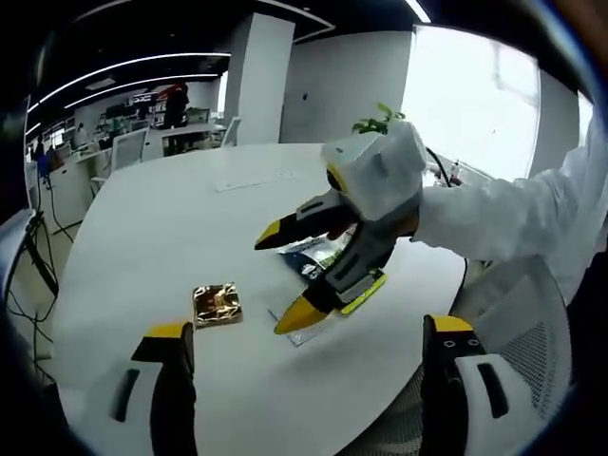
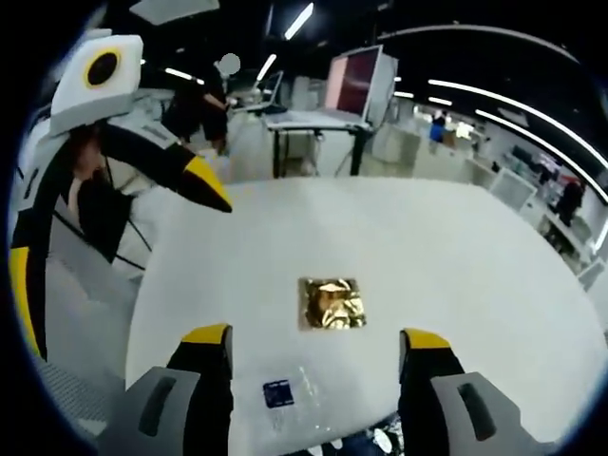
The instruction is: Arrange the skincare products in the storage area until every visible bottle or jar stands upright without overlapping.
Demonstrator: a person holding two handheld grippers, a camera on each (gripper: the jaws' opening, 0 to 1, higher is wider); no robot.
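The arranging looks barely begun: both the left gripper point(image 1: 309, 356) and right gripper point(image 2: 313, 351) hover spread and empty above the tabletop point(image 2: 456, 256), where a gold packet point(image 2: 332, 304) and a clear sachet point(image 2: 285, 391) lie flat, no bottle or jar upright.

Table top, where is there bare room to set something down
Most of the white table is bare: the wide stretch beyond the gold foil square, and both sides of it. It is crowded only at the near edge, where small packets lie between the open right tongs.

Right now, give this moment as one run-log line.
left gripper: open, empty | right gripper: open, empty | gold packet: flat on white table
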